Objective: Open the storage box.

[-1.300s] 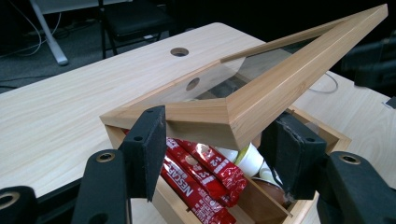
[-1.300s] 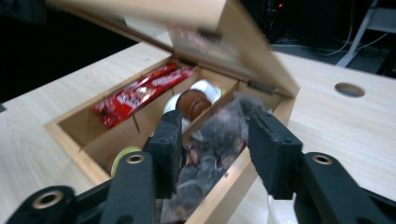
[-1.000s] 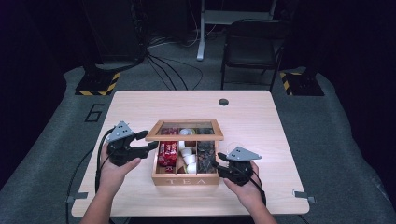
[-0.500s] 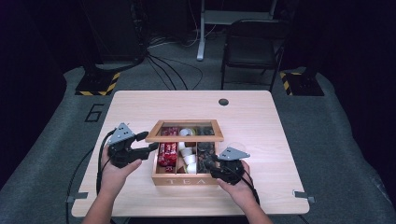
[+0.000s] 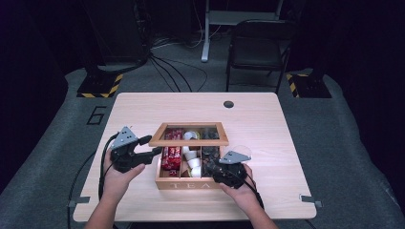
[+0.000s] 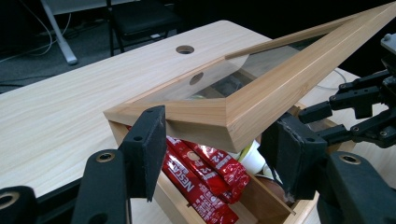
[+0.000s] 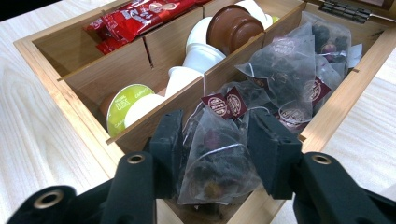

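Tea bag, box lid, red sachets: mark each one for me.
tea bag [image 7: 217, 163], right gripper view, clear pouch between jaws
box lid [image 6: 275, 88], left gripper view, wooden frame
red sachets [image 6: 205, 179], left gripper view, wrapper face

We see the open wooden tea box [image 5: 188, 182] sitting on the pale wooden table [image 5: 267, 124], near the front edge, its glass-paned wooden lid [image 5: 188, 134] raised behind it. In the box's left compartment lie the red stick sachets [image 5: 171, 157]; in the middle one, the round coffee capsules [image 5: 193, 160]; in the right one, the clear mesh tea bags [image 7: 280, 70]. The left claw [image 6: 215, 140] sits at the lid's left front corner. The right claw [image 7: 212, 149] dips into the right compartment, astride one tea bag [image 7: 212, 172]. Behind the table stands a dark folding chair [image 5: 260, 47].
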